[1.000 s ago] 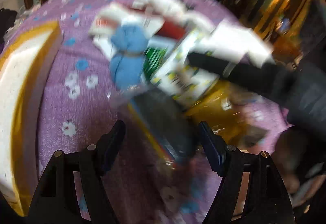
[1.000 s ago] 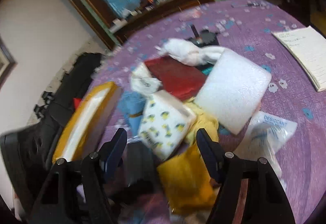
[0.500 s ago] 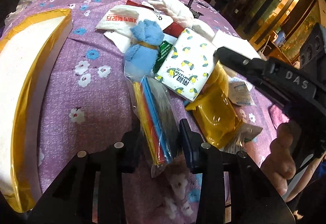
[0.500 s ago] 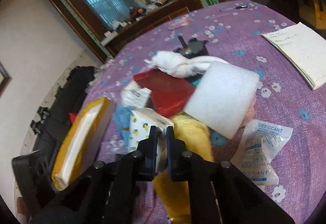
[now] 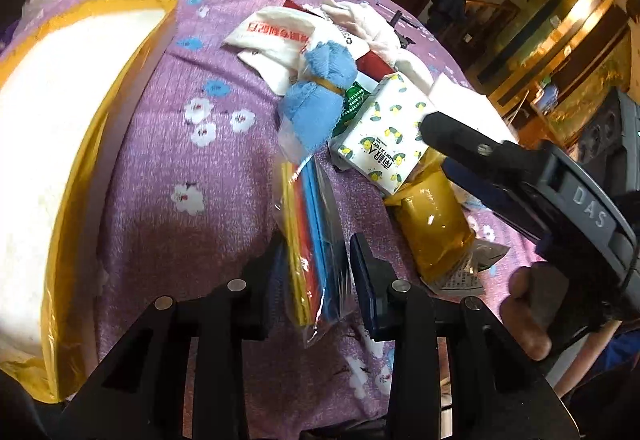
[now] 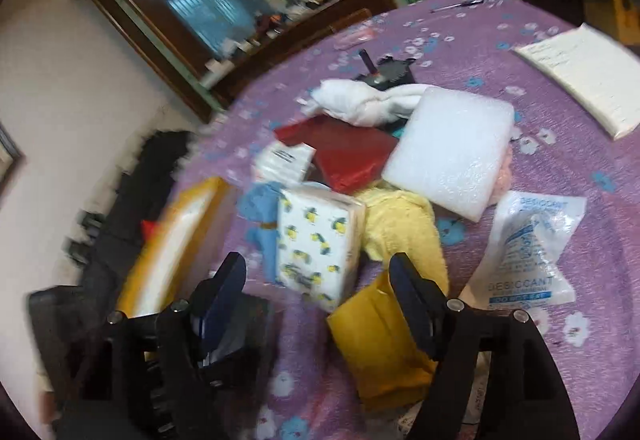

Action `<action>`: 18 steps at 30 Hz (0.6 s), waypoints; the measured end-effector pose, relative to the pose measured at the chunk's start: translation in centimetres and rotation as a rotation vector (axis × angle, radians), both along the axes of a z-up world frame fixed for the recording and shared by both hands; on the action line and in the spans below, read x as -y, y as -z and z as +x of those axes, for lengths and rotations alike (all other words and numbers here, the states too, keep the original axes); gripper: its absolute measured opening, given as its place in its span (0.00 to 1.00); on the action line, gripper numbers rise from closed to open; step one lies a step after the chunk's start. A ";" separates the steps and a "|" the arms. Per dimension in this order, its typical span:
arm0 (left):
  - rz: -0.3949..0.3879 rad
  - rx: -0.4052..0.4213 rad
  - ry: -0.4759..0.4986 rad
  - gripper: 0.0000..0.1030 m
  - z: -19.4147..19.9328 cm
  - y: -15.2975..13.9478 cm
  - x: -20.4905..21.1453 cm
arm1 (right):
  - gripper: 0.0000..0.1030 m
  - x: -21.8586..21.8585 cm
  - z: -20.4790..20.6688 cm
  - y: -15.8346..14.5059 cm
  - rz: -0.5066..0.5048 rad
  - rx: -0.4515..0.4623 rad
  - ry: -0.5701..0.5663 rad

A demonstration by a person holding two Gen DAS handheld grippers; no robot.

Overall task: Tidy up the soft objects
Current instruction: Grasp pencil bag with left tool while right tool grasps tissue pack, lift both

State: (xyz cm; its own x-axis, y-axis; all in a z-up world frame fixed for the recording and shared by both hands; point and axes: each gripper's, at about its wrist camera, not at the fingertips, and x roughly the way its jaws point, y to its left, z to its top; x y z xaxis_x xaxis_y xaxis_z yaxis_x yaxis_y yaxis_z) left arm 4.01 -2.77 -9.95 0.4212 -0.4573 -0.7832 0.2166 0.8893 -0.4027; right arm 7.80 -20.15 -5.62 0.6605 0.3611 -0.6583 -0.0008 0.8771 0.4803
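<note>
Now the clear bag of coloured sheets (image 5: 316, 236), loose on the purple tablecloth (image 5: 168, 167) a second ago, is pinched by the closing left gripper (image 5: 316, 272), while the right gripper (image 6: 320, 276), reopened, is spread around the tissue pack (image 6: 316, 244), suggesting sorting is underway.

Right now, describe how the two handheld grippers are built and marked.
The left gripper and right gripper are alike: matte black angular fingers with dark blue pads and round silver screws along the arms. In the left view, the right gripper's grey-black body carries raised letters "DAS". No cables or sleeves show clearly.
</note>
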 end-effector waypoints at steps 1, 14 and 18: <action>-0.011 0.003 -0.003 0.28 0.0 0.0 -0.1 | 0.72 -0.3 0.3 -0.1 0.001 0.005 -0.011; 0.046 0.092 0.016 0.21 -1.3 -1.2 0.1 | 0.35 -1.8 1.3 0.1 -0.121 -0.033 0.016; 0.094 0.139 0.026 0.20 -2.0 -1.8 0.6 | 0.32 -1.1 0.0 -0.9 -0.064 0.023 -0.004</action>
State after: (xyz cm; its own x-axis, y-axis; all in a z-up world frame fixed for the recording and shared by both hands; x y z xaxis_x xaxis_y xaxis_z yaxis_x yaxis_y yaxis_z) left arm 2.03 -3.33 -8.18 0.5175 -0.3970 -0.7580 0.2877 0.9150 -0.2829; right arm 7.77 -19.07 -4.74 0.6744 0.3215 -0.6647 -0.0144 0.9058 0.4235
